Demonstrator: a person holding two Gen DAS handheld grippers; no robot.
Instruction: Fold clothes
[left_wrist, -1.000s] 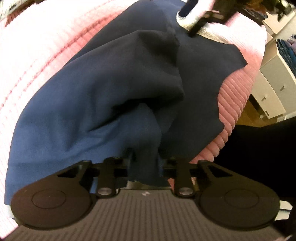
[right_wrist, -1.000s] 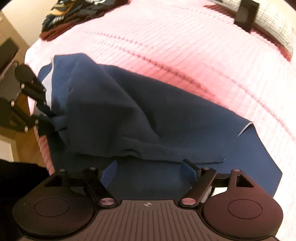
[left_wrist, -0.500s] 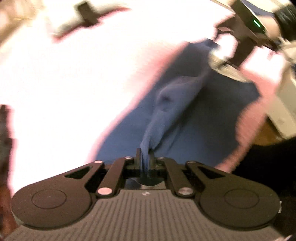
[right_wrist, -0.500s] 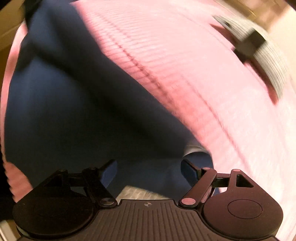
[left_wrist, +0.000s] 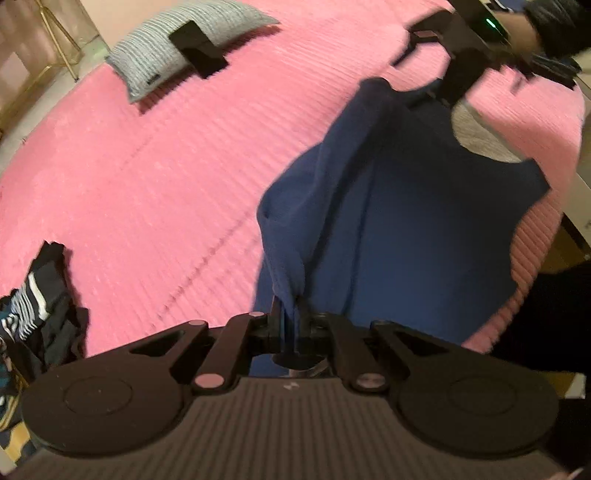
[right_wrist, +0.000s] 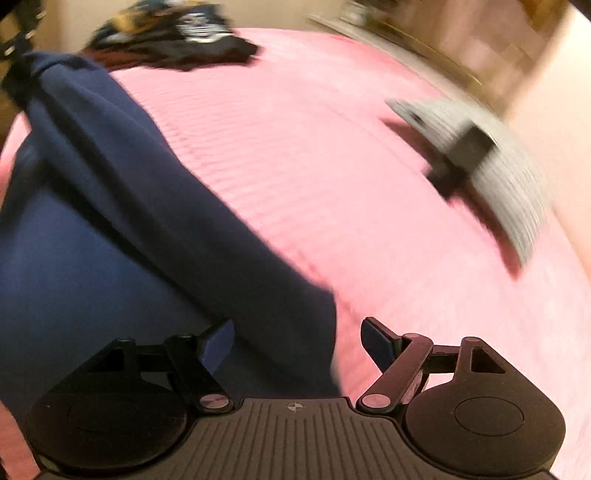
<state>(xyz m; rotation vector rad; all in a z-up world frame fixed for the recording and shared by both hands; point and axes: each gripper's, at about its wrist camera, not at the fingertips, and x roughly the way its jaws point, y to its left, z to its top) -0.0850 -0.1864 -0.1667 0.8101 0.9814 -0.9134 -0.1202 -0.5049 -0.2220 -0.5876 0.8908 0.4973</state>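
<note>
A navy blue garment (left_wrist: 399, 221) lies on the pink ribbed bedspread (left_wrist: 166, 177), with one edge lifted into a taut ridge. My left gripper (left_wrist: 291, 325) is shut on one end of that ridge. In the left wrist view, my right gripper (left_wrist: 439, 85) is at the far end by the garment's grey neckline. In the right wrist view, the right gripper (right_wrist: 299, 339) has its jaws spread wide over the garment (right_wrist: 110, 240), with cloth lying between the fingers. The left gripper shows dimly at the top left corner there.
A grey ribbed pillow (left_wrist: 177, 48) with a black tag lies at the far side of the bed; it also shows in the right wrist view (right_wrist: 491, 162). A pile of dark and striped clothes (left_wrist: 33, 314) sits at the bed's edge. White drawers stand beyond the bed.
Both grippers have swung upward and the views have turned toward the bed's far side. The crumpled garment has been pulled out into a long stretched ridge between them. The left gripper has closed tighter.
</note>
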